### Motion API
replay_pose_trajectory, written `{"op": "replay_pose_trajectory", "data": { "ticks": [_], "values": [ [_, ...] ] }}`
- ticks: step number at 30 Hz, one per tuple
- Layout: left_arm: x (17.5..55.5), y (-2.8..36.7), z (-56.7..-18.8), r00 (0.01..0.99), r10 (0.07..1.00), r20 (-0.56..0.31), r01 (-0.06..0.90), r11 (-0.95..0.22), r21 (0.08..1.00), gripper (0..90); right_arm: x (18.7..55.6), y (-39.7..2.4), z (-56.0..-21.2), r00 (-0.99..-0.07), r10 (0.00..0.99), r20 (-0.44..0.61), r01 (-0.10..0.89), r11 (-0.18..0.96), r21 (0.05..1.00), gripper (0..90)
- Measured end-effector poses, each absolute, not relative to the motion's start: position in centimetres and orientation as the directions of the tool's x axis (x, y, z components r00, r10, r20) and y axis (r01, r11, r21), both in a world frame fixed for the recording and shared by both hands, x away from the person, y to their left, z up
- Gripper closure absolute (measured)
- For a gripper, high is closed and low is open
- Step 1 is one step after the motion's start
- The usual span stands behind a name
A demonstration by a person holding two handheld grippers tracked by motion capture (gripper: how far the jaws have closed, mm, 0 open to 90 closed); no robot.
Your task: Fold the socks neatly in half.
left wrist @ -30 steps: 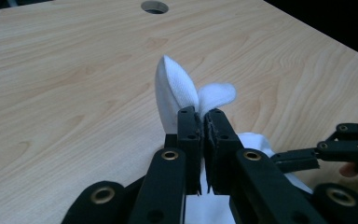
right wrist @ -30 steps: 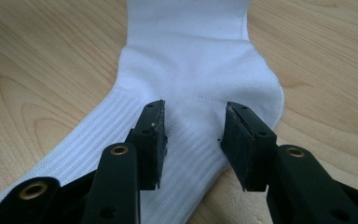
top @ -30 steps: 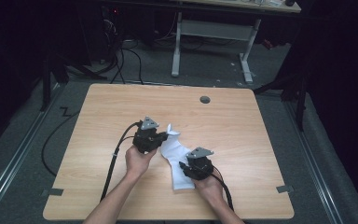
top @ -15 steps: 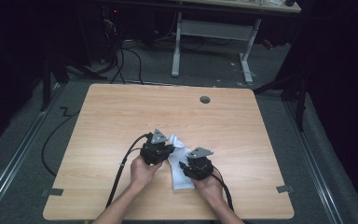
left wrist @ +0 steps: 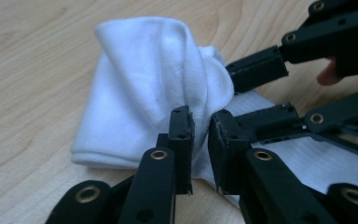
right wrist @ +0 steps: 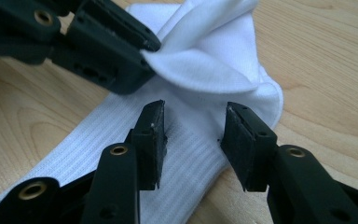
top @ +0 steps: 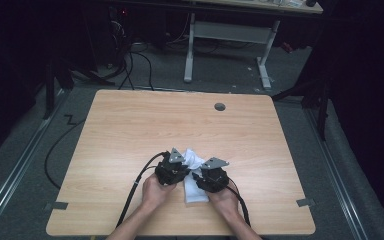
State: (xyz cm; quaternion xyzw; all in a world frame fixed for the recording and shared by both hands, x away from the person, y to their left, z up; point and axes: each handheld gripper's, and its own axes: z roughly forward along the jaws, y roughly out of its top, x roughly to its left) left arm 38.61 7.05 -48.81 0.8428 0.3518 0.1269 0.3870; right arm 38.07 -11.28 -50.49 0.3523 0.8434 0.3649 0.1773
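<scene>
A white sock (top: 192,181) lies on the wooden table (top: 155,125), one end folded up and over its ribbed part (right wrist: 121,126). My left gripper (top: 186,165) sits at that raised fold (left wrist: 149,84). Its jaws (left wrist: 199,135) have just been opening, and a narrow gap shows with cloth loose in it, so it is open. My right gripper (top: 198,176) is just to its right. Its jaws (right wrist: 193,126) stand well apart over the flat ribbed part without pinching it. The left gripper's tips (right wrist: 147,51) meet the fold just beyond them.
A round cable hole (top: 220,106) is at the table's far side. Black cables (top: 135,195) trail from the grippers over the near edge. Tape marks (top: 56,205) sit at the near corners. A desk frame (top: 225,35) stands on the floor behind.
My left gripper has moved right, down and nearer, bringing the sock's end over onto the rest, and now sits next to the right gripper. The right gripper has stayed put.
</scene>
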Motion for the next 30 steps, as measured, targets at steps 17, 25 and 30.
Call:
{"op": "replay_pose_trajectory", "data": {
  "ticks": [17, 25, 30],
  "values": [
    [37.7, 8.5, -47.1, 0.713, 0.693, -0.105, 0.483, -0.377, 0.790, 62.3, 37.3, -13.2, -46.7, -0.702, 0.712, -0.016, 0.409, 0.421, 0.810, 75.5],
    [39.1, 8.1, -47.3, 0.650, 0.750, -0.119, 0.528, -0.334, 0.781, 61.6, 39.0, -11.6, -45.9, -0.700, 0.713, -0.048, 0.401, 0.448, 0.799, 78.8],
    [38.9, 7.4, -48.2, 0.664, 0.740, -0.105, 0.544, -0.383, 0.747, 54.4, 39.5, -11.1, -47.7, -0.695, 0.718, -0.036, 0.443, 0.468, 0.764, 73.0]
  ]
}}
